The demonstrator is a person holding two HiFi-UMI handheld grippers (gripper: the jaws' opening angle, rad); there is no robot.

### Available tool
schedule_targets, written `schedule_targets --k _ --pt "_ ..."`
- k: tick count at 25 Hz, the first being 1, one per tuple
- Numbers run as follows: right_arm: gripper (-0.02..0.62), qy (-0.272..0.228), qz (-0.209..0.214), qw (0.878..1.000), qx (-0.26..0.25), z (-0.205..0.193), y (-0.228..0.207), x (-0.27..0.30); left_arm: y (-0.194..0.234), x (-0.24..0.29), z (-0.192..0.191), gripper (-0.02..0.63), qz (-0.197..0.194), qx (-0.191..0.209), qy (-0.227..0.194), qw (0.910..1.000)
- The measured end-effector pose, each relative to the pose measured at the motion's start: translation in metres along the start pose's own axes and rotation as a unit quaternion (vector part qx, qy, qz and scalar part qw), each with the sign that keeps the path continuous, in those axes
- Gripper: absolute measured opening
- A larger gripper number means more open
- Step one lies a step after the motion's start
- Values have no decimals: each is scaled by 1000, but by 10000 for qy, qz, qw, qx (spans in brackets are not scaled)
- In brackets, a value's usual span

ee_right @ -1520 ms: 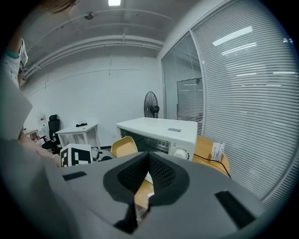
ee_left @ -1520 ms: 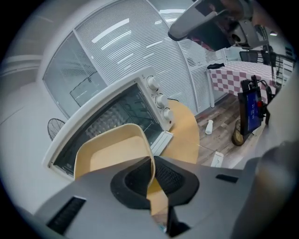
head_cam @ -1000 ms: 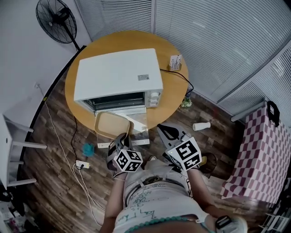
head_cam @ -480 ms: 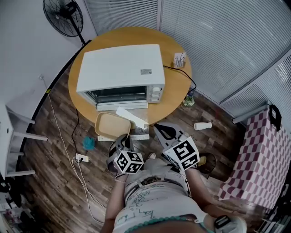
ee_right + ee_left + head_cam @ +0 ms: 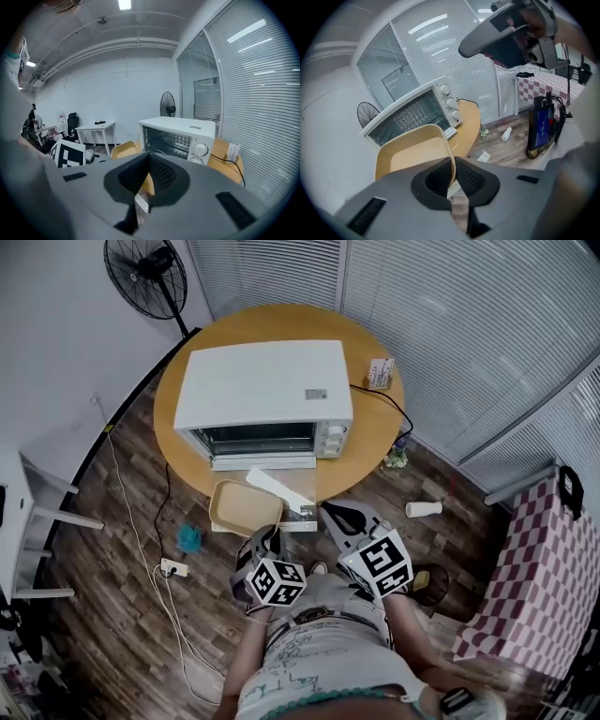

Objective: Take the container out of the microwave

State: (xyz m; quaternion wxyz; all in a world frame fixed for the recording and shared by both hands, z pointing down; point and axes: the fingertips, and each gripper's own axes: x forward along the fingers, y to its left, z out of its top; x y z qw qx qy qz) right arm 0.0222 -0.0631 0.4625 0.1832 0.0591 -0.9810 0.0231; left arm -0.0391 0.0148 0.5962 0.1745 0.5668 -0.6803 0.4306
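A white microwave [image 5: 262, 395] stands on the round wooden table [image 5: 375, 427], its glass door [image 5: 286, 488] folded down and open. In front of it, level with the door and over the table's near edge, hangs a shallow tan container [image 5: 246, 507]. My left gripper [image 5: 265, 542] is shut on the container's near rim. In the left gripper view the rim of the container [image 5: 412, 152] stands pinched between the jaws of my left gripper [image 5: 452, 176]. My right gripper [image 5: 339, 516] sits to the right of the container, jaws shut with nothing between them. The right gripper view shows the microwave [image 5: 180, 133] ahead.
A standing fan [image 5: 145, 277] is at the back left. A small box [image 5: 380, 372] and a black cable lie on the table right of the microwave. On the floor are a power strip [image 5: 169, 567], a teal item [image 5: 190, 539] and a white cup [image 5: 424, 509]. Checkered cloth [image 5: 534, 587] at right.
Both grippers have drawn back from the microwave, and the tan container has come with the left one, a little farther from the opening. The jaws have kept their states.
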Motion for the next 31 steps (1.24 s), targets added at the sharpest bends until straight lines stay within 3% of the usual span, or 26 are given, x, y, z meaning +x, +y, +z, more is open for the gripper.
schedule_targets --k 31 --pt "-6 130 130 9998 -41 -9 9 -7 -14 -2 -2 31 -132 -101 24 9999"
